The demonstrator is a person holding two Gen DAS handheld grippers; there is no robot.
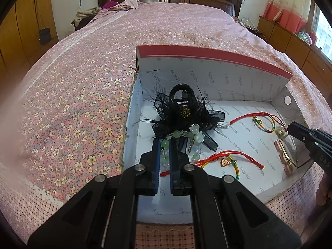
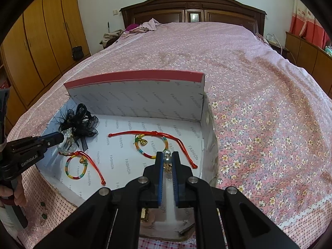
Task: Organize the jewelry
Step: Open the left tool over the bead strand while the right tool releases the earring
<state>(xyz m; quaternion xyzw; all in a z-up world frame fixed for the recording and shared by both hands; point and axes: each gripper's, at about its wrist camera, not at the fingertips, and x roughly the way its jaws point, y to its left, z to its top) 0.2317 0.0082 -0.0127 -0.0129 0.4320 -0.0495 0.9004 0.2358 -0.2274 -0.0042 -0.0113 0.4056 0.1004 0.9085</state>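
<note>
An open cardboard box (image 1: 207, 78) (image 2: 145, 101) lined with white paper sits on the bed. In it lie a black feathered hair clip (image 1: 184, 112) (image 2: 79, 122) and two red-cord bracelets (image 1: 259, 120) (image 1: 226, 160) (image 2: 153, 145) (image 2: 76, 166). My left gripper (image 1: 165, 143) (image 2: 60, 138) is shut on a green bead bracelet (image 1: 176, 134) beside the black clip. My right gripper (image 2: 167, 155) (image 1: 290, 127) is shut on a pearl and gold earring (image 2: 167, 157) above the box's right side.
A pink hair clip (image 1: 284, 155) lies at the box's right wall. The box lid stands upright behind. The pink floral bedspread (image 1: 83, 83) (image 2: 259, 103) surrounds the box. Wardrobes (image 2: 41, 41) and a headboard (image 2: 193, 12) are far off.
</note>
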